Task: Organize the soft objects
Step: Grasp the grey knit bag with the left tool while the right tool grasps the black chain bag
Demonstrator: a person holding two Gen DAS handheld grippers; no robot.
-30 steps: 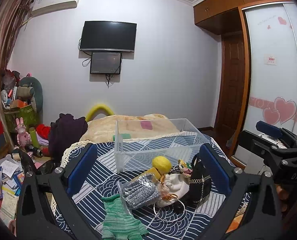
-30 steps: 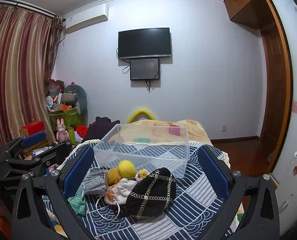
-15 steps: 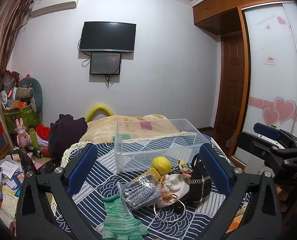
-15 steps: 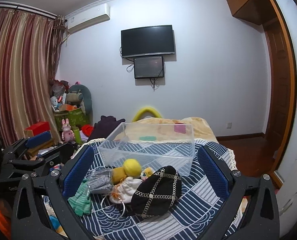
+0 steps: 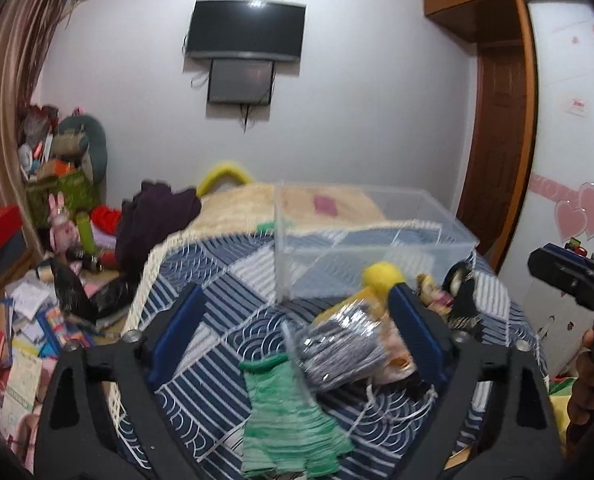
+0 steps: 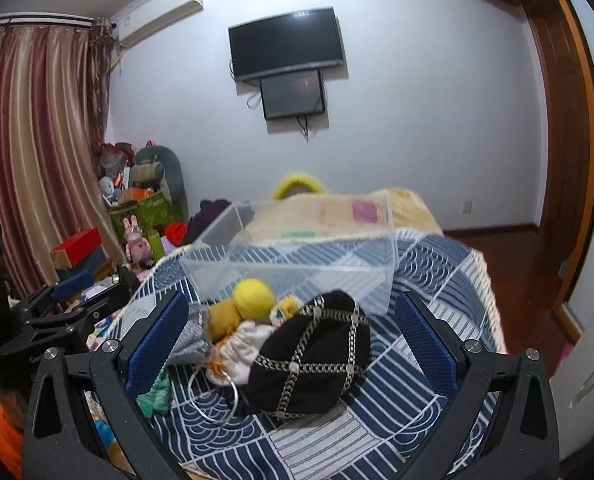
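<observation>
A pile of soft things lies on the blue patterned bedspread [image 5: 217,344] in front of a clear plastic bin [image 5: 369,240]. In the left wrist view I see a green knit glove [image 5: 285,416], a grey knit pouch [image 5: 337,348] and a yellow ball toy [image 5: 381,276]. My left gripper [image 5: 297,328] is open above the glove and pouch. In the right wrist view a black chain-trimmed hat [image 6: 309,356], a white drawstring pouch [image 6: 241,344] and the yellow ball toy [image 6: 253,296] lie before the bin [image 6: 297,260]. My right gripper [image 6: 289,340] is open over the hat.
Floor clutter with papers, toys and a green box [image 5: 61,196] fills the left side. A dark garment [image 5: 153,216] lies at the bed's left edge. A wardrobe with heart stickers [image 5: 577,120] and a wooden door [image 5: 493,152] stand on the right.
Both grippers have moved forward and down toward the pile; the objects look larger and nearer. The left view is blurred from motion. Both stay open.
</observation>
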